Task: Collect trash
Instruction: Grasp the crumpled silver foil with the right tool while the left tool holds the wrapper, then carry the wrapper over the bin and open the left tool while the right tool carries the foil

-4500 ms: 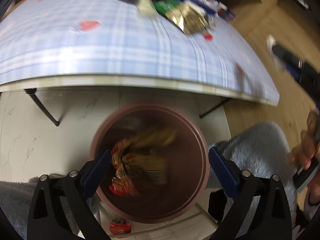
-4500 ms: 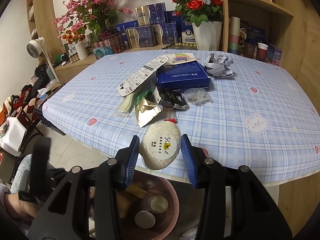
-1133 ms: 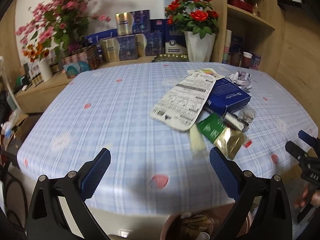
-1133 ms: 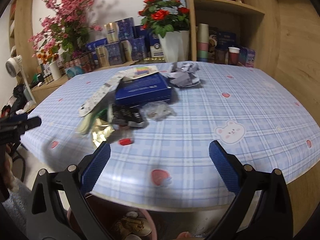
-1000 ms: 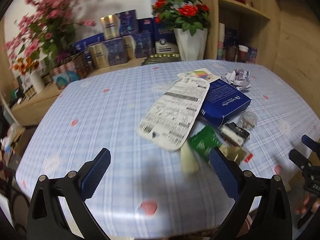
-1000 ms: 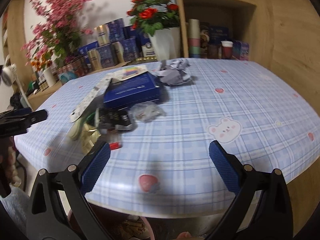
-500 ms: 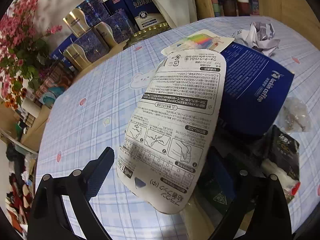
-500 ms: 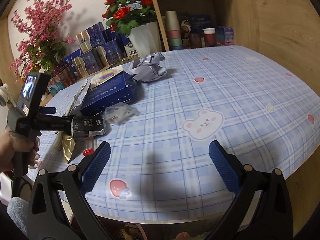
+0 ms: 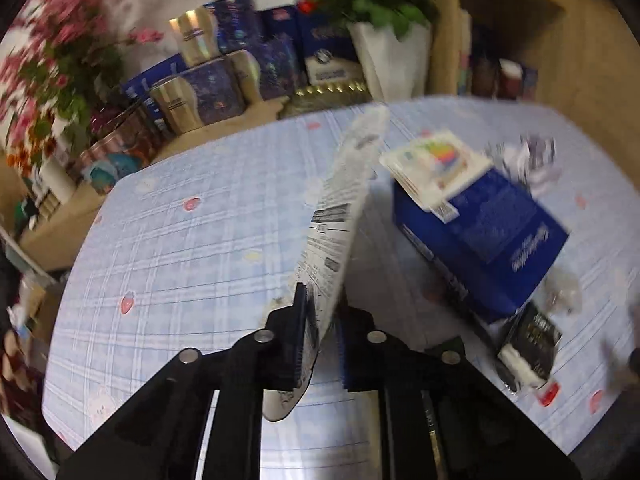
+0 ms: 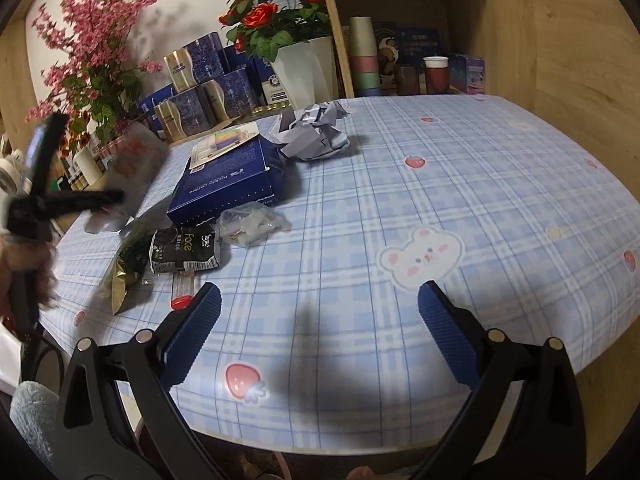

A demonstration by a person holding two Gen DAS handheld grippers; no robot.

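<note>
Printed white packaging card (image 9: 340,216) clamped on edge between the left hand-held gripper (image 9: 320,344) fingers, tilted, raised off the desk (image 10: 440,184). Blue box (image 10: 228,184) flat on desk with colourful leaflet (image 10: 224,142) on top; crumpled grey paper (image 10: 312,136) just behind. Clear plastic wrapper (image 10: 250,224), black sachet (image 10: 184,250), gold-green pouch (image 10: 124,276) clustered in front of box.
</note>
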